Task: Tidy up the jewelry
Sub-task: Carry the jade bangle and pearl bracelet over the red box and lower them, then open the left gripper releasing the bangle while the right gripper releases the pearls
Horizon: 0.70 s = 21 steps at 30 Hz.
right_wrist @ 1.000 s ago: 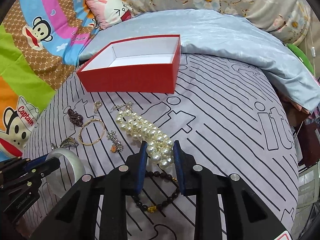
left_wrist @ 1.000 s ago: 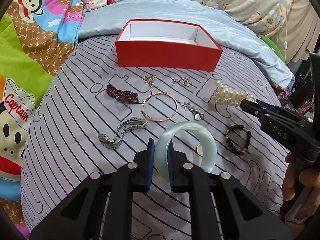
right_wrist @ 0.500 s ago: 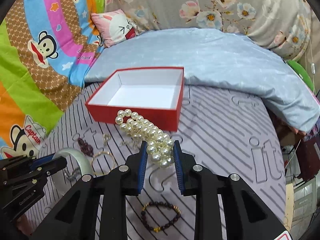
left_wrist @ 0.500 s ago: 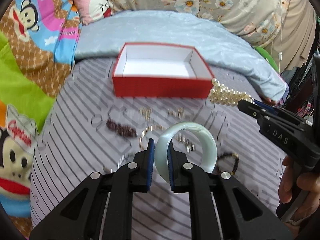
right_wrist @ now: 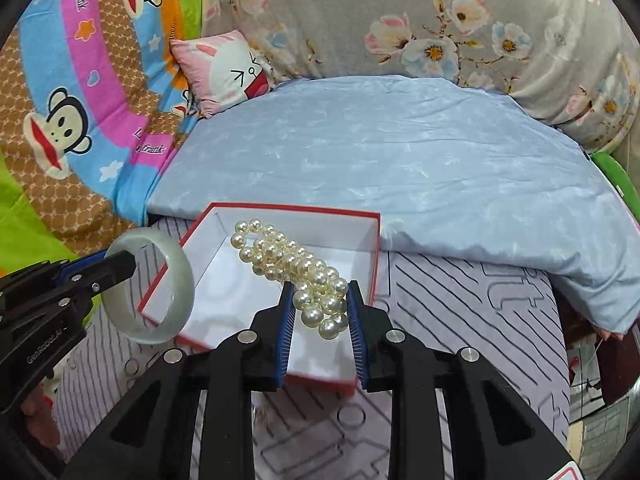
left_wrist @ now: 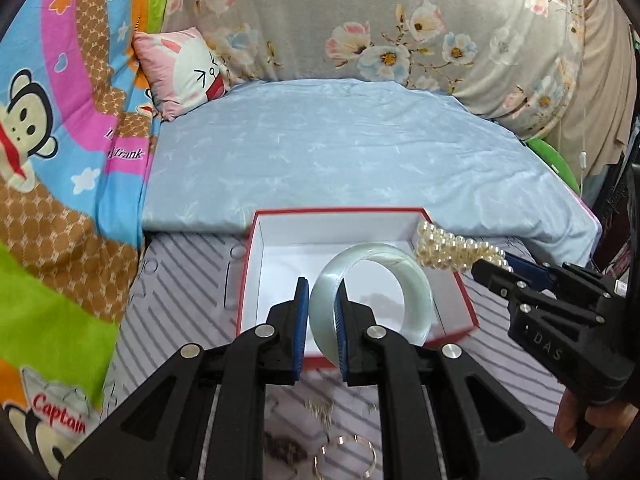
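Bangle of pale green translucent jade (left_wrist: pixel 372 292) is clamped by its near band between the blue pads of the left tool (left_wrist: pixel 322 320), ring standing upright with its opening facing the camera. It hangs above the near-right part of the open red cardboard box with a white lining (left_wrist: pixel 248 276); this edge grip probably keeps the ring clear of the box walls for a straight drop.

Right tool (right_wrist: pixel 322 314) is closed on one end of the multi-strand white pearl bracelet (right_wrist: pixel 288 260). The free strands trail forward over the box interior, apparently not yet touching the floor.

Both tools are held level, angled in toward the box from opposite sides, above the near rim.

Remaining pieces, including a thin gold-coloured bangle (left_wrist: pixel 345 458), lie on the grey striped bed sheet (left_wrist: pixel 180 280) beneath the left tool.

Judgement: both items are positioned for release; the box appears empty.
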Available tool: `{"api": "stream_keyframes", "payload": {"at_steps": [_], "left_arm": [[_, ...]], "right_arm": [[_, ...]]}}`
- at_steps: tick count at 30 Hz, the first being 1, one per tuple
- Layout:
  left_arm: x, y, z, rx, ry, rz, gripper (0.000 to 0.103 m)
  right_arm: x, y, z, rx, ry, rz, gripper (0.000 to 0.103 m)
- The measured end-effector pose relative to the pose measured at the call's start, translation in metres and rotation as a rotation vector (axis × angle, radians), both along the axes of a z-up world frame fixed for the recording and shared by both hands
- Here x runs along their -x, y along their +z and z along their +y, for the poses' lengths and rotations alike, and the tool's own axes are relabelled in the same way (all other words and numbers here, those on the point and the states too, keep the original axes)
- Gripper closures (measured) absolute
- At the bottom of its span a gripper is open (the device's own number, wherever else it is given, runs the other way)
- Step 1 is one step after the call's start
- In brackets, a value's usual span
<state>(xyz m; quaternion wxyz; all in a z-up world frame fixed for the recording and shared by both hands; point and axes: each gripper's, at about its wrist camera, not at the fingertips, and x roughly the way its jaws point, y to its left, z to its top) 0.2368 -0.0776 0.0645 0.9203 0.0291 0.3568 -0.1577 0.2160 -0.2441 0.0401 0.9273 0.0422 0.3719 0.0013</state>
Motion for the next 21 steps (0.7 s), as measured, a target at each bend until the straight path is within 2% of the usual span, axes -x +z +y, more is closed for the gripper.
{"api": "stream_keyframes", "payload": {"at_steps": [5,11,21], "left_arm": [[-0.053,-0.022,-0.010,-0.009,0.011,0.030,0.091],[-0.094,-0.047,-0.017,-0.026,0.035,0.058,0.091],[-0.121,-0.078,-0.018,-0.035,0.063,0.111,0.091]], "right_arm": [[-0.046,-0.013,0.003,-0.004,-0.001,0.029,0.079],[-0.077,-0.036,-0.003,-0.015,-0.018,0.077,0.079],[-0.097,-0.060,-0.006,-0.015,-0.045,0.134,0.079]]}}
